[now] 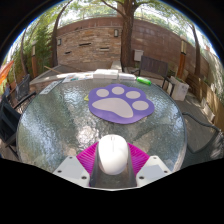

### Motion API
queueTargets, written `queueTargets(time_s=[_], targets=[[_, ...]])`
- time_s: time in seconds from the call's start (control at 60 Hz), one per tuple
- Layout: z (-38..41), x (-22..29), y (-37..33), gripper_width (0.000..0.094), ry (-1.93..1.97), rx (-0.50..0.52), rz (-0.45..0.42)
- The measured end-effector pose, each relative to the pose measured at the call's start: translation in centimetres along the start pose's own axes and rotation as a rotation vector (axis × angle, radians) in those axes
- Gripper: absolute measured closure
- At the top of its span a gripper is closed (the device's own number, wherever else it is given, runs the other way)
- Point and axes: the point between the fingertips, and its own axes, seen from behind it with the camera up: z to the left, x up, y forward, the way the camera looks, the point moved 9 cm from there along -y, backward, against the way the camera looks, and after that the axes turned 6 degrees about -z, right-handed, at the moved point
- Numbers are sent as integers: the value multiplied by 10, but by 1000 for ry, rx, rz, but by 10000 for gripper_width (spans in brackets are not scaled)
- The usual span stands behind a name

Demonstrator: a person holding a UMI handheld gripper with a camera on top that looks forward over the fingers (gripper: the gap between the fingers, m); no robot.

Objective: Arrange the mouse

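Note:
A white computer mouse (112,154) sits between my gripper's (112,160) two magenta pads (88,157), which press against both of its sides. The mouse is held over the near part of a round glass table (60,125). A purple mouse mat with a white paw print (121,102) lies on the table beyond the fingers, toward the middle of the tabletop. The underside of the mouse is hidden.
The table stands on an outdoor patio. Chairs (152,68) and a low brick wall (90,45) lie beyond it, with a tree trunk (127,35) behind. A white box (180,87) sits off the table's far right.

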Motion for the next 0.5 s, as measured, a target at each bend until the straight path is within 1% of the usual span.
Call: queueTargets(time_s=[0.05, 0.133, 0.233, 0.25, 0.367, 0.45, 0.5], targets=[[2, 1, 0, 518, -19, -10, 3], [4, 2, -3, 574, -23, -26, 32], [9, 12, -18, 577, -14, -38, 20], [11, 15, -22, 595, -14, -38, 14], [22, 53, -60, 597, 13, -35, -49], [27, 100, -82, 596, 32, -24, -120], [24, 135, -84, 597, 36, -14, -187]])
